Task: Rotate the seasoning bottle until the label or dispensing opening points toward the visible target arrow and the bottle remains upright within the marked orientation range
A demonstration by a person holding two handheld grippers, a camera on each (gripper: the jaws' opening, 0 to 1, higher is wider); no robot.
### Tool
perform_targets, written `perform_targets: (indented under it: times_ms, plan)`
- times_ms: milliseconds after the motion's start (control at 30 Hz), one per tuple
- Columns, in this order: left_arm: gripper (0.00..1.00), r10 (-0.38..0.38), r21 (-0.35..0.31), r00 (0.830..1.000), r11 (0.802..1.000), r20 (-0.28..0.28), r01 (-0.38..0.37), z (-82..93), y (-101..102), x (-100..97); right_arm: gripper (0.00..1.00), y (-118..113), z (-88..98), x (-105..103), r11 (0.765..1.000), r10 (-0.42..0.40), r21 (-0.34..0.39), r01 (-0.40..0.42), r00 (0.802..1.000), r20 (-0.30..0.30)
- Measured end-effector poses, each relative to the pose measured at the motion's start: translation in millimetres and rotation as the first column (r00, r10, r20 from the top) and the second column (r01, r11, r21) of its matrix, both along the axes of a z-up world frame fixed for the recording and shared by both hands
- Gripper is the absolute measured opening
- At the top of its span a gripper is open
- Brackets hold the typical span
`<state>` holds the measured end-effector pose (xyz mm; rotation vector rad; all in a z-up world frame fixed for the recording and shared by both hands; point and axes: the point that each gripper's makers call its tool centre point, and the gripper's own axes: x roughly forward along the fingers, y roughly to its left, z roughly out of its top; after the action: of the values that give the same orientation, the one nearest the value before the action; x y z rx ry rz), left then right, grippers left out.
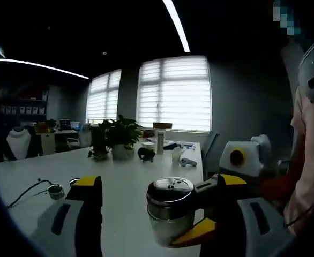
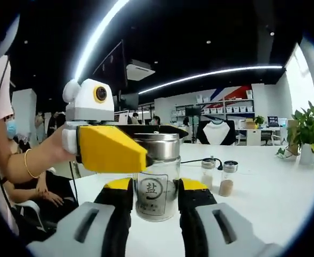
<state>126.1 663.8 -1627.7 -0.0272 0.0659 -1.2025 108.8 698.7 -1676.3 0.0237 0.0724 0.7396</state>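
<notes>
My right claw (image 2: 154,195) clamps the upright bottle (image 2: 157,176); my left claw (image 1: 151,203) gapes beside it. Rotation step underway, I judge; no arrow visible, label faces me.
</notes>
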Motion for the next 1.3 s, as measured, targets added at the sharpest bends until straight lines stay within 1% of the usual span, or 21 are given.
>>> perform_targets:
  times_ms: [33, 67, 100, 200, 267, 400, 500, 533, 567, 633, 667, 733, 767, 833, 933, 1000, 1067, 1100, 1167, 1233, 1300]
  plan:
    - [0.96, 0.022, -0.001, 1.000, 1.000, -0.019, -0.022, -1.6, 2, 3.7, 0.30, -1, 0.1, 1, 1.000, -0.006, 0.001, 0.006, 1.000, 0.000]
    - [0.98, 0.027, 0.000, 0.999, 1.000, -0.023, -0.028, -2.0, 2, 4.7, 0.30, -1, 0.2, 1, 1.000, -0.008, 0.001, 0.008, 1.000, 0.000]
    - [1.00, 0.054, 0.006, 0.998, 0.999, -0.031, -0.054, -4.0, 5, 9.1, 0.30, -2, 0.4, 2, 1.000, -0.011, 0.007, 0.011, 1.000, -0.003]
    - [1.00, 0.088, 0.020, 0.996, 0.996, -0.030, -0.087, -6.5, 10, 14.7, 0.30, -5, 0.5, 3, 1.000, -0.018, 0.014, 0.018, 1.000, -0.008]
    - [1.00, 0.107, 0.010, 0.994, 0.994, -0.018, -0.107, -5.0, 12, 17.6, 0.30, -6, -0.1, 4, 0.999, -0.027, 0.018, 0.027, 1.000, -0.013]
    - [1.00, 0.096, 0.021, 0.995, 0.995, -0.037, -0.095, -8.6, 11, 15.2, 0.30, -9, -3.7, 6, 0.999, -0.036, 0.026, 0.036, 0.999, -0.030]
    - [1.00, 0.098, 0.031, 0.995, 0.995, -0.029, -0.097, -10.5, 9, 13.7, 0.30, -11, -5.6, 6, 0.999, -0.045, 0.028, 0.046, 0.998, -0.039]
    - [0.98, 0.105, 0.022, 0.994, 0.994, -0.031, -0.105, -9.4, 10, 14.4, 0.30, -11, -5.7, 6, 0.998, -0.046, 0.028, 0.047, 0.998, -0.040]
    - [0.95, 0.135, -0.026, 0.990, 0.990, -0.039, -0.136, -3.7, 11, 17.8, 0.30, -11, -6.0, 7, 0.998, -0.049, 0.026, 0.050, 0.998, -0.040]
    - [0.92, 0.131, -0.042, 0.990, 0.990, -0.053, -0.133, -3.2, 11, 16.6, 0.30, -13, -6.0, 7, 0.998, -0.061, 0.027, 0.062, 0.997, -0.041]
    - [0.90, 0.135, -0.039, 0.989, 0.990, -0.055, -0.137, -4.1, 11, 16.7, 0.30, -13, -6.0, 8, 0.997, -0.065, 0.028, 0.066, 0.997, -0.041]
    - [0.87, 0.147, -0.018, 0.988, 0.989, -0.042, -0.148, -8.6, 9, 15.1, 0.30, -14, -6.2, 9, 0.997, -0.075, 0.029, 0.077, 0.996, -0.044]
    - [0.84, 0.153, -0.004, 0.987, 0.988, -0.040, -0.154, -12.0, 7, 13.7, 0.30, -14, -7.3, 10, 0.996, -0.081, 0.018, 0.082, 0.995, -0.049]
    - [0.80, 0.155, -0.004, 0.987, 0.988, -0.042, -0.155, -14.6, 4, 10.3, 0.30, -14, -8.6, 11, 0.996, -0.093, -0.003, 0.093, 0.995, -0.044]
    - [0.75, 0.147, -0.012, 0.987, 0.989, -0.065, -0.148, -17.7, -1, 5.7, 0.30, -12, -8.1, 13, 0.994, -0.108, -0.002, 0.108, 0.993, -0.041]
    - [0.71, 0.167, -0.008, 0.984, 0.986, -0.064, -0.167, -19.0, -2, 5.3, 0.30, -12, -7.4, 13, 0.992, -0.123, -0.013, 0.123, 0.992, -0.032]
    - [0.67, 0.202, 0.011, 0.978, 0.979, -0.053, -0.202, -20.4, 0, 7.8, 0.30, -11, -7.9, 14, 0.991, -0.134, -0.027, 0.133, 0.991, -0.030]
    - [0.65, 0.213, 0.028, 0.976, 0.977, -0.041, -0.212, -21.5, 0, 8.1, 0.30, -11, -8.9, 15, 0.990, -0.136, -0.036, 0.135, 0.990, -0.032]
    - [0.62, 0.229, 0.039, 0.973, 0.973, -0.038, -0.227, -22.6, 1, 9.2, 0.30, -10, -10.3, 15, 0.989, -0.144, -0.045, 0.143, 0.989, -0.030]
    - [0.56, 0.236, 0.038, 0.971, 0.971, -0.030, -0.235, -22.3, 0, 7.7, 0.30, -10, -10.5, 15, 0.988, -0.149, -0.044, 0.147, 0.988, -0.031]
    - [0.49, 0.243, 0.018, 0.969, 0.970, -0.040, -0.243, -21.2, 0, 6.5, 0.30, -9, -10.9, 15, 0.988, -0.152, -0.034, 0.151, 0.988, -0.037]
